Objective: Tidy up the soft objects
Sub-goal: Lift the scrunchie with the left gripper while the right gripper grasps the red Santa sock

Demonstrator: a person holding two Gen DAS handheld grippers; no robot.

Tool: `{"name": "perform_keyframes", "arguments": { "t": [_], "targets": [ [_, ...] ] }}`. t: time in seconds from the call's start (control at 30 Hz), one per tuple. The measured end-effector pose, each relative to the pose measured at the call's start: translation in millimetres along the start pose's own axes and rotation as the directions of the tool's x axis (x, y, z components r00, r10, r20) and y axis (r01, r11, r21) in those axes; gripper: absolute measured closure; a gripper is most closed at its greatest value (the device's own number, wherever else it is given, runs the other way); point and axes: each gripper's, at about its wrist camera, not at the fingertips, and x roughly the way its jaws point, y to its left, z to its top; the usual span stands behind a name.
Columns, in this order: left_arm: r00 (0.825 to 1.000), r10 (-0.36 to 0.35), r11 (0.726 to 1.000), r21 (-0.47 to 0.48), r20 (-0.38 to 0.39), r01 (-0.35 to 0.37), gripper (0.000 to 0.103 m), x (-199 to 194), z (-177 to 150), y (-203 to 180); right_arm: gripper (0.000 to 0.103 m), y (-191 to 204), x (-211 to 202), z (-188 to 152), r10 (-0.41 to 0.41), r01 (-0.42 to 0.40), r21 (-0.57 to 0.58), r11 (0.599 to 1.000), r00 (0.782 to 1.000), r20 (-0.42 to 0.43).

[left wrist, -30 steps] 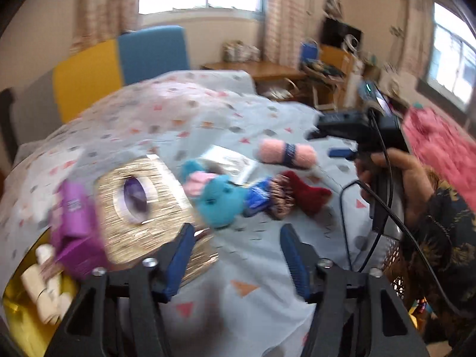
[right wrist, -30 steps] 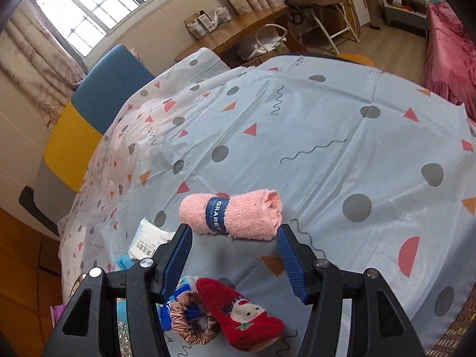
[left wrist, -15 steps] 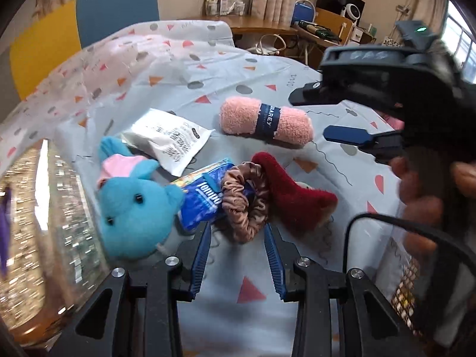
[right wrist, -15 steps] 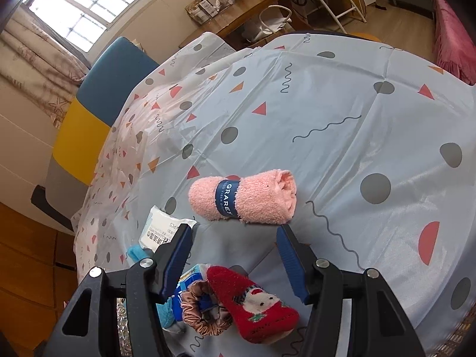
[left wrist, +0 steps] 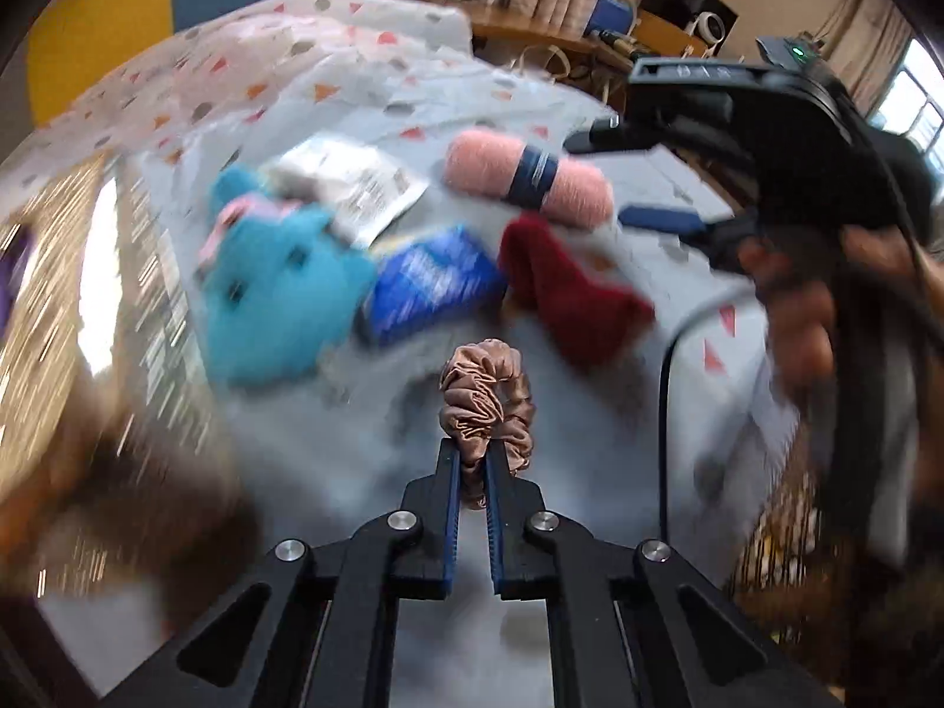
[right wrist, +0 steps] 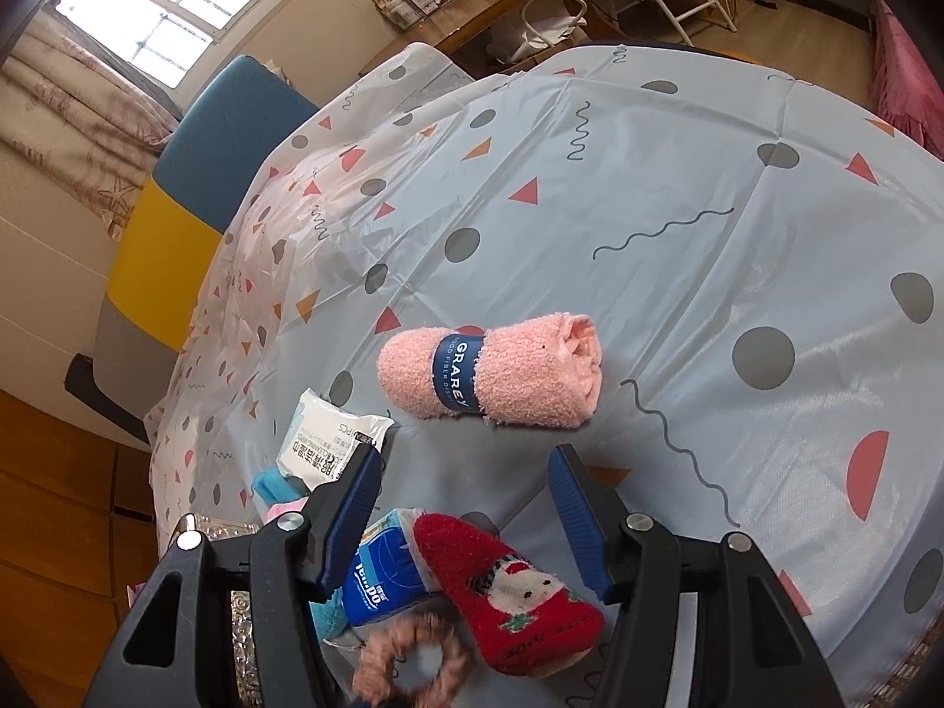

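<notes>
My left gripper (left wrist: 472,460) is shut on a brown satin scrunchie (left wrist: 488,395) and holds it just above the tablecloth; the scrunchie shows blurred in the right wrist view (right wrist: 407,661). Beyond it lie a blue plush toy (left wrist: 277,289), a blue tissue pack (left wrist: 430,283), a red Christmas sock (left wrist: 566,289) and a rolled pink towel (left wrist: 525,180). My right gripper (right wrist: 466,472) is open and empty, hovering above the red sock (right wrist: 507,590) and just short of the pink towel (right wrist: 495,369).
A white wipes packet (left wrist: 348,183) lies behind the plush toy. A shiny gold box (left wrist: 59,271) stands at the left. The patterned tablecloth (right wrist: 678,189) stretches far and right. A blue and yellow chair (right wrist: 194,177) stands behind the table.
My left gripper closed on the scrunchie and pulled it back from the pile toward me. My right gripper stayed open over the sock, shifting slightly.
</notes>
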Motion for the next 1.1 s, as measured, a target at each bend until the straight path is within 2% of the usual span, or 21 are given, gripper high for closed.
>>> {"name": "perform_keyframes", "arguments": {
  "t": [0.1, 0.17, 0.23, 0.27, 0.37, 0.47, 0.6, 0.7, 0.77, 0.83, 0.93, 1.0, 1.07, 1.1],
  "targets": [
    [0.999, 0.039, 0.999, -0.021, -0.021, -0.039, 0.091, -12.8, -25.3, 12.1, 0.043, 1.5, 5.4, -1.4, -0.003, 0.003, -0.008, 1.000, 1.000, -0.029],
    [0.999, 0.027, 0.998, -0.048, -0.030, -0.029, 0.081, -19.5, -39.7, 21.9, 0.043, 2.6, 8.3, -2.3, -0.009, 0.008, -0.016, 1.000, 0.999, -0.043],
    [0.999, 0.045, 0.995, -0.085, -0.022, -0.046, 0.043, -25.6, -50.5, 30.2, 0.043, 3.5, 10.5, -3.2, -0.014, 0.013, -0.023, 1.000, 0.998, -0.055],
    [0.998, 0.067, 0.993, -0.100, -0.001, -0.067, 0.038, -29.8, -54.1, 32.8, 0.043, 3.7, 11.0, -3.5, -0.018, 0.016, -0.026, 1.000, 0.998, -0.057],
    [0.997, 0.078, 0.991, -0.107, 0.014, -0.076, 0.037, -33.4, -55.8, 34.1, 0.042, 4.2, 12.9, -4.5, -0.033, 0.031, -0.030, 0.999, 0.997, -0.064],
    [0.998, 0.055, 0.991, -0.127, 0.024, -0.052, 0.037, -35.3, -50.2, 29.5, 0.041, 5.5, 15.3, -5.4, -0.039, 0.037, -0.039, 0.999, 0.996, -0.075],
    [0.996, 0.069, 0.984, -0.166, 0.052, -0.059, 0.028, -32.7, -37.2, 28.0, 0.041, 17.8, 27.2, -7.2, -0.055, 0.033, -0.135, 0.990, 0.984, -0.167],
    [0.993, 0.092, 0.974, -0.213, 0.069, -0.075, 0.029, -26.9, -27.8, 32.5, 0.041, 36.4, 27.4, -9.7, -0.057, -0.024, -0.283, 0.959, 0.960, -0.275],
    [0.992, 0.102, 0.968, -0.237, 0.069, -0.083, 0.035, -18.3, -21.2, 36.0, 0.037, 48.9, 23.2, -14.7, -0.116, -0.023, -0.402, 0.915, 0.941, -0.318],
    [0.995, 0.085, 0.967, -0.245, 0.044, -0.072, 0.080, -8.8, -19.8, 39.7, 0.036, 56.3, 20.5, -21.0, -0.183, 0.000, -0.495, 0.869, 0.929, -0.321],
    [0.997, 0.074, 0.968, -0.243, 0.030, -0.064, 0.089, -1.0, -26.2, 43.8, 0.035, 60.8, 28.8, -34.5, -0.317, 0.051, -0.610, 0.791, 0.886, -0.338],
    [0.998, 0.053, 0.974, -0.223, 0.037, -0.044, 0.091, -3.3, -30.3, 42.3, 0.035, 61.1, 38.6, -43.6, -0.375, 0.066, -0.652, 0.755, 0.860, -0.347],
    [0.998, -0.003, 0.986, -0.166, 0.065, 0.014, 0.091, -8.7, -32.7, 35.2, 0.036, 61.0, 50.3, -51.4, -0.438, 0.105, -0.694, 0.713, 0.839, -0.323],
    [0.997, -0.025, 0.991, -0.126, 0.079, 0.035, 0.091, -11.7, -33.4, 30.1, 0.041, 60.6, 54.5, -53.4, -0.457, 0.121, -0.704, 0.700, 0.833, -0.311]
  ]
}}
